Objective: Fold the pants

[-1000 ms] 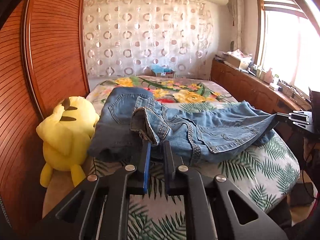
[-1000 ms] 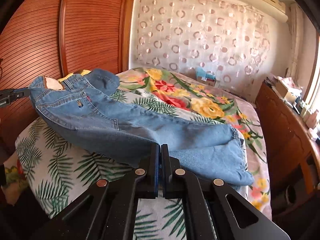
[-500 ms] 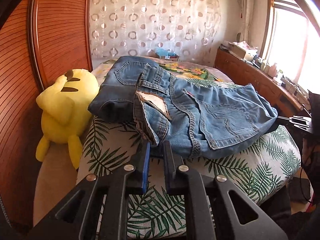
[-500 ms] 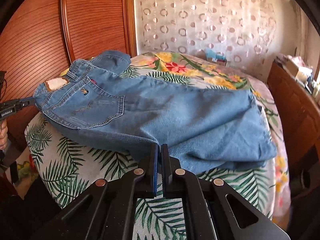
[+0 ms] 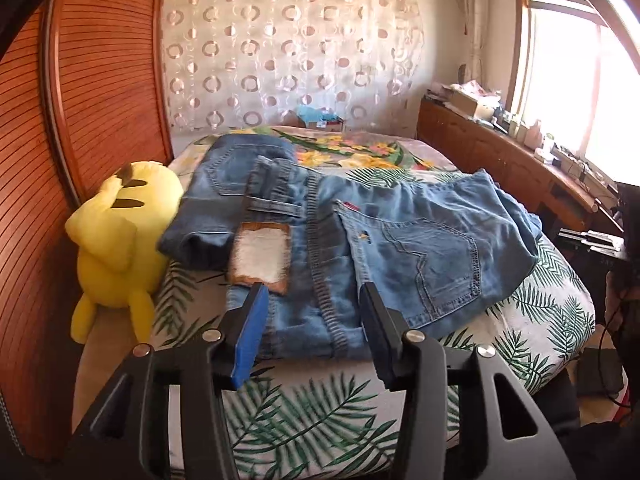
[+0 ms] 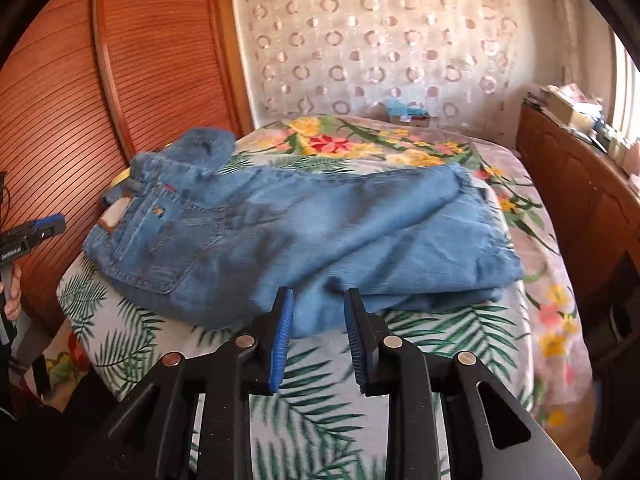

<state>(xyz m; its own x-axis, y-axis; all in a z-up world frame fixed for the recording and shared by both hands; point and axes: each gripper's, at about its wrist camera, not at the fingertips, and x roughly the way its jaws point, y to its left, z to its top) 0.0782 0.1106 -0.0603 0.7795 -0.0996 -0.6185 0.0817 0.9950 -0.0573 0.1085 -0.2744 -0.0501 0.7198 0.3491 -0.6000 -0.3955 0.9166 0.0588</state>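
Note:
Blue jeans [image 5: 400,240] lie across the leaf-print bed [image 5: 304,412], back pocket up. The waistband with its leather patch [image 5: 262,256] is nearest my left gripper [image 5: 312,304]. That gripper's jaws are opening: the waistband edge lies between them and the pads do not press on it. In the right wrist view the jeans [image 6: 320,220] run from the waist at left to the layered leg ends at right. My right gripper [image 6: 319,296] is also opening, its fingers standing either side of the near denim edge without pinching it.
A yellow plush toy [image 5: 116,240] sits left of the jeans against the ribbed wooden wardrobe [image 5: 80,120]. A wooden cabinet [image 5: 500,156] with clutter runs along the window side. The left gripper [image 6: 36,232] shows at the left edge of the right wrist view.
The jeans, which hung stretched between both shut grippers, have come down flat on the bed. Both grippers' jaws have parted and let go of the denim.

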